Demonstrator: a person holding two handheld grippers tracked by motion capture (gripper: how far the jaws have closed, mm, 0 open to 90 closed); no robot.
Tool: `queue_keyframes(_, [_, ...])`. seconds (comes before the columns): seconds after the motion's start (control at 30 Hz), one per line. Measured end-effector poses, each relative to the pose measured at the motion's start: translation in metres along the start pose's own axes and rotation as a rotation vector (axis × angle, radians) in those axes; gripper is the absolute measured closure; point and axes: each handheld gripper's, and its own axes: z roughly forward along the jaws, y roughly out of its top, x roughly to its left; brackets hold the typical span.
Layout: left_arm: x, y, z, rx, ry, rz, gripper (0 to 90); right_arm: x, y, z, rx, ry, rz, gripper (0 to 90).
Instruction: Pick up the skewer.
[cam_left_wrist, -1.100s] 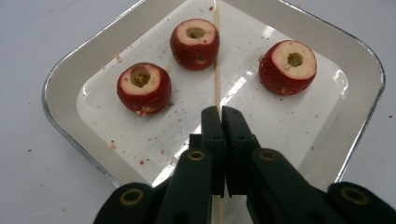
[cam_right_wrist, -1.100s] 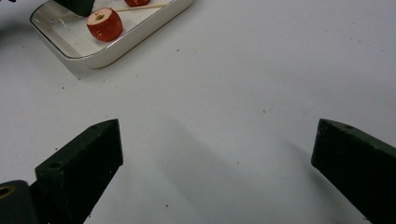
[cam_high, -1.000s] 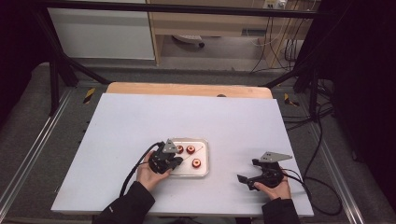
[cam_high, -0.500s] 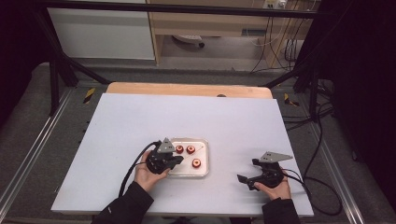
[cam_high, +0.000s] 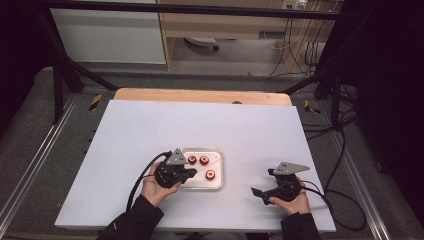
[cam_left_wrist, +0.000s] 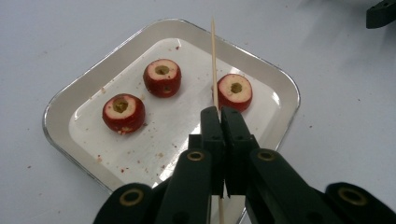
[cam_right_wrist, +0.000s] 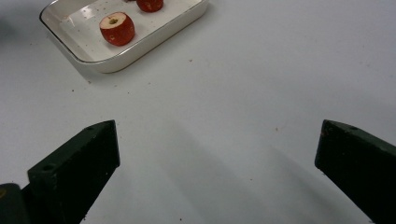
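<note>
Left gripper (cam_left_wrist: 219, 114), clenched on a thin wooden skewer (cam_left_wrist: 214, 60), holds the stick so that it points out over a shallow white tray (cam_left_wrist: 60, 140); in the high view this gripper (cam_high: 186, 172) sits at the tray's near-left edge. Right gripper (cam_high: 260, 192) rests well to the right of the tray, its jaws wide apart with nothing between them. Three cored red fruits lie in the tray: one at the right (cam_left_wrist: 235, 91), just beside the skewer's shaft, one in the middle (cam_left_wrist: 162, 77) and one at the left (cam_left_wrist: 123, 112). Each shows a pale cut face with a dark central hole. To thread a fruit well, the skewer tip should probably be lined up with that hole and pushed straight along the core, while the free gripper steadies the fruit so it does not roll or slide across the tray; a slanted thrust could split the flesh or snap the stick. Crumbs speckle the tray floor and the pale surface (cam_high: 150, 125). Beyond the surface's far wooden edge stand a cabinet (cam_high: 107, 30), dark frame posts and loose cables (cam_high: 345, 130) on a grey floor.
</note>
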Motion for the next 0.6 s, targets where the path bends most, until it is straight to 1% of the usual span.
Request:
queue_keyframes(0.1, [-0.002, 0.001, -0.001, 0.005, -0.004, 0.007, 88.6, 0.005, 0.004, 0.002, 0.009, -0.016, -0.025, 0.4])
queue_keyframes(0.13, [-0.003, 0.002, -0.003, 0.01, -0.008, 0.017, 88.6, 0.007, 0.005, 0.002, 0.011, -0.018, -0.029, 0.4])
queue_keyframes(0.17, [-0.004, 0.002, -0.004, 0.009, -0.009, 0.018, 88.6, 0.008, 0.007, 0.003, 0.018, -0.02, -0.047, 0.4])
queue_keyframes(0.2, [-0.005, 0.003, -0.004, 0.012, -0.013, 0.022, 88.6, 0.01, 0.009, 0.003, 0.021, -0.026, -0.054, 0.4])
queue_keyframes(0.4, [-0.009, 0.007, -0.005, 0.019, -0.024, 0.041, 88.6, 0.023, 0.023, 0.006, 0.024, -0.031, -0.117, 1.2])
queue_keyframes(0.53, [-0.012, 0.01, -0.006, 0.037, -0.028, 0.068, 88.6, 0.032, 0.035, 0.008, 0.024, -0.048, -0.183, 2.9])
queue_keyframes(0.6, [-0.013, 0.012, -0.007, 0.05, -0.028, 0.08, 88.6, 0.037, 0.039, 0.01, 0.03, -0.046, -0.208, 3.7])
